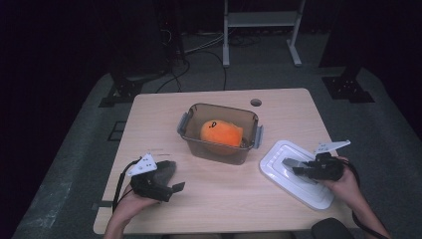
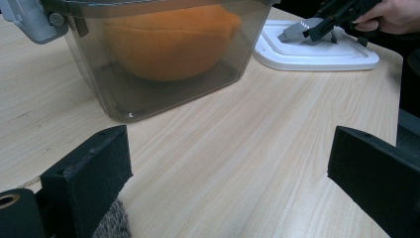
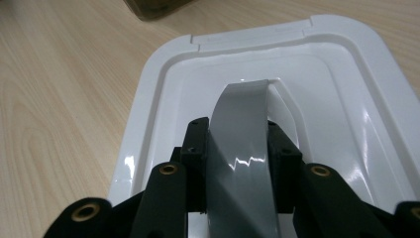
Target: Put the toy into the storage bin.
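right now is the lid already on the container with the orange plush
No, the white lid lies flat on the table beside the open container, with the right gripper closed on its grey handle.

No words, brand names, numbers or signs can be read anywhere in these views. The closest thing to a mark is a small black printed shape on the top of the round orange plush toy (image 1: 221, 132), which sits inside the smoky translucent plastic box (image 1: 196, 142); from the high view it is too small to tell whether it is a letter or a drawing. The white rectangular plastic lid (image 3: 148, 99) has only moulded ridges, with no lettering on it. The pale wooden table top (image 1: 164, 114) carries faint marks near its left side, too small to read.
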Tool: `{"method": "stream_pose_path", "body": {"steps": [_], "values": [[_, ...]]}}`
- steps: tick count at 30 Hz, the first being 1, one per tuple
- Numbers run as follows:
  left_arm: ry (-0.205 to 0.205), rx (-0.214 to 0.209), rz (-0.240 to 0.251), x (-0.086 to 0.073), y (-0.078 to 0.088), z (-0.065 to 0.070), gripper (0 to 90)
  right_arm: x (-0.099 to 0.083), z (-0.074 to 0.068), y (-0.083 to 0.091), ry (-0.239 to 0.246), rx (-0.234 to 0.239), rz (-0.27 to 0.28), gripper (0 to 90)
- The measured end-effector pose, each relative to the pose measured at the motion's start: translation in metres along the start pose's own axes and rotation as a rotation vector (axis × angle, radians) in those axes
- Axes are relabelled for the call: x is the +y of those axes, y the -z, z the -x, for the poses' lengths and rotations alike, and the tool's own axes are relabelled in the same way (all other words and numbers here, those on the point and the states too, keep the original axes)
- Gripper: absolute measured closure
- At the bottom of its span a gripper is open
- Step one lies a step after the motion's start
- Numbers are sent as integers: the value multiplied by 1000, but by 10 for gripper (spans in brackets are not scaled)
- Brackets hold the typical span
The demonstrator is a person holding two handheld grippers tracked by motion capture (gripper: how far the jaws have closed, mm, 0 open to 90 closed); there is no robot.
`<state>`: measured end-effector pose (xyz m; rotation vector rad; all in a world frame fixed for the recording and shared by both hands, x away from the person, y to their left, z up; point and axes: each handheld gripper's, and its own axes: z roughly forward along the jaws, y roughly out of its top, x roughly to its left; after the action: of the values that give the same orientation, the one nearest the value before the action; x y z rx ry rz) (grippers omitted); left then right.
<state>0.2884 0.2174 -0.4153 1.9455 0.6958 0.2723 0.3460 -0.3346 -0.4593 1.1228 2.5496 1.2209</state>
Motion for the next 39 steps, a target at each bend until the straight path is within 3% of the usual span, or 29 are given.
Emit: {"method": "stream_pose_path", "body": {"steps": [23, 39], "values": [[0, 0, 3, 0, 0, -1, 25, 32, -10, 23, 35, 11, 43, 673], [4, -3, 4, -1, 1, -2, 26, 54, -21, 51, 68, 10, 72, 673]]}}
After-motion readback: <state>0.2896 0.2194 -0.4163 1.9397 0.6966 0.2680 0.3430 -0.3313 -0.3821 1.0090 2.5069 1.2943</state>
